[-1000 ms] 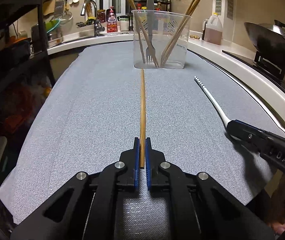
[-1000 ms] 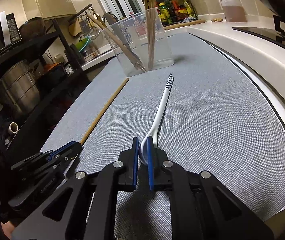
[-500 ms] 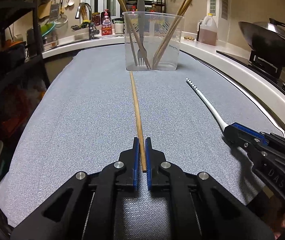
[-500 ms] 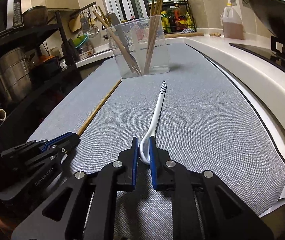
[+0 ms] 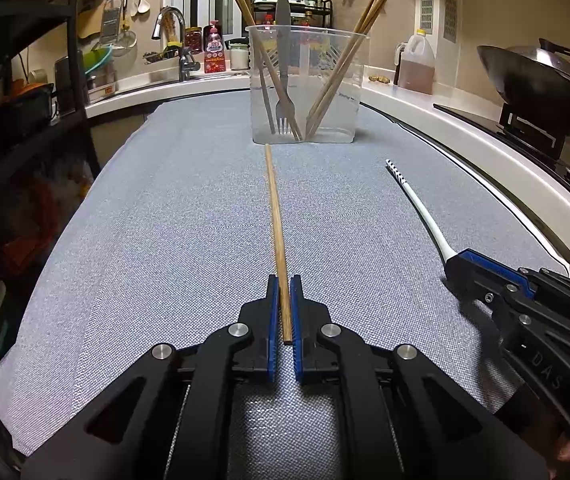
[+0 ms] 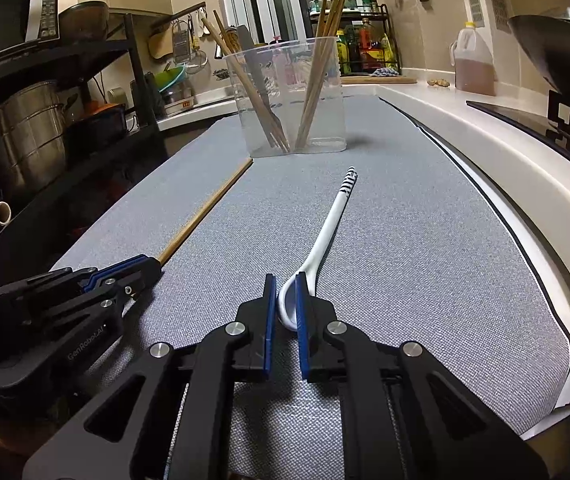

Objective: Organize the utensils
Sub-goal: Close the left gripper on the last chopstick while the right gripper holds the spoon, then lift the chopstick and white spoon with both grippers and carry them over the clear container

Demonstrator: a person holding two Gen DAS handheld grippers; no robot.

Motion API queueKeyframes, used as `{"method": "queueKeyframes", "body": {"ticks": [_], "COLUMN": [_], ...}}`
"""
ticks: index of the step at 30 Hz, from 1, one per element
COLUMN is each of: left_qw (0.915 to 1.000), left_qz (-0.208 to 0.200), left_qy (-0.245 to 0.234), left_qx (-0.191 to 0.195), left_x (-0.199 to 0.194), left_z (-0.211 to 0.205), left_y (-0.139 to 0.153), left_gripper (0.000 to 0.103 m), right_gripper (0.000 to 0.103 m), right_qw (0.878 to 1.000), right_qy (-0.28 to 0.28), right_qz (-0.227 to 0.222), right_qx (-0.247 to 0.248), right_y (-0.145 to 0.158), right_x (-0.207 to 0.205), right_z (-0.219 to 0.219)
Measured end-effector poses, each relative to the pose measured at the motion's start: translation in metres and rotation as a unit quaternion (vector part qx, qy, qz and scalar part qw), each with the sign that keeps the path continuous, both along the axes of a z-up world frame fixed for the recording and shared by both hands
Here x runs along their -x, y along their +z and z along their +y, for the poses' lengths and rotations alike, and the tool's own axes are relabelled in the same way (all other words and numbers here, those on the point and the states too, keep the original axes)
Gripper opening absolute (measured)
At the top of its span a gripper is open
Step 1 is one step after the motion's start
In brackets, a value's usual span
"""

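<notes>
My left gripper (image 5: 284,284) is shut on the near end of a wooden chopstick (image 5: 275,208). The stick lies on the grey mat, its far tip just short of the clear plastic container (image 5: 307,29). That container holds several chopsticks and a fork (image 5: 285,112). My right gripper (image 6: 287,280) has the bowl of a white spoon (image 6: 329,224) pinched on edge between its blue pads, and its jaws are closing. The spoon's striped handle points toward the container (image 6: 285,46). Each gripper appears in the other's view: right gripper (image 5: 461,268), left gripper (image 6: 145,264), chopstick (image 6: 205,212), spoon (image 5: 417,200).
The grey mat (image 5: 165,220) covers a white counter (image 5: 485,152). A wok (image 5: 533,80) on a stove stands at the right and an oil jug (image 5: 415,64) behind it. Dark shelving with pots (image 6: 25,132) runs along the left edge. A sink tap (image 5: 173,40) is at the back.
The right gripper has rolled a little with the spoon's bowl between its pads, so its view looks more level. The left gripper keeps its hold on the chopstick in the same place.
</notes>
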State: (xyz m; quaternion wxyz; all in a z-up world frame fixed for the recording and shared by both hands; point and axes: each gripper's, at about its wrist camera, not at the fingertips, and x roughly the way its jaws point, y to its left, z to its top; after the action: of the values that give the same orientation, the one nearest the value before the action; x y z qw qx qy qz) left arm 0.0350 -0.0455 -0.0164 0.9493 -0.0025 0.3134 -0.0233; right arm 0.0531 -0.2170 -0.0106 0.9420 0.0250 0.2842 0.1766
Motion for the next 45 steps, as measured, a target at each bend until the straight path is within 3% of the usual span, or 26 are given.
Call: {"method": "queueKeyframes", "body": {"ticks": [16, 24, 30, 38, 45], "left_qw": [0.9939, 0.9883, 0.9906, 0.9946, 0.9963], "left_qz": [-0.109, -0.152, -0.131, -0.093, -0.066], "left_qy": [-0.005, -0.008, -0.028, -0.033, -0.035], "left_qx": [-0.017, -0.001, 0.025, 0.030, 0.043], "left_x": [0.034, 0.025, -0.003, -0.038, -0.053], "left_z": [0.003, 0.018, 0.033, 0.042, 0.049], "left_y": [0.065, 0.123, 0.161, 0.199, 0.216], "left_gripper": [0.005, 0.005, 0.005, 0.005, 0.005], "right_gripper": [0.010, 0.010, 0.010, 0.009, 0.009], "right_qw": [0.998, 0.998, 0.998, 0.995, 0.993], "right_qy": [0.030, 0.036, 0.030, 0.034, 0.031], "right_qz": [-0.039, -0.048, -0.021, 0.044, 0.069], "right_qx": [-0.026, -0.037, -0.049, -0.081, -0.089], "right_y": [0.063, 0.109, 0.134, 0.159, 0.188], "right_x": [0.024, 0.015, -0.009, -0.048, -0.071], "right_z": [0.003, -0.002, -0.001, -0.003, -0.004]}}
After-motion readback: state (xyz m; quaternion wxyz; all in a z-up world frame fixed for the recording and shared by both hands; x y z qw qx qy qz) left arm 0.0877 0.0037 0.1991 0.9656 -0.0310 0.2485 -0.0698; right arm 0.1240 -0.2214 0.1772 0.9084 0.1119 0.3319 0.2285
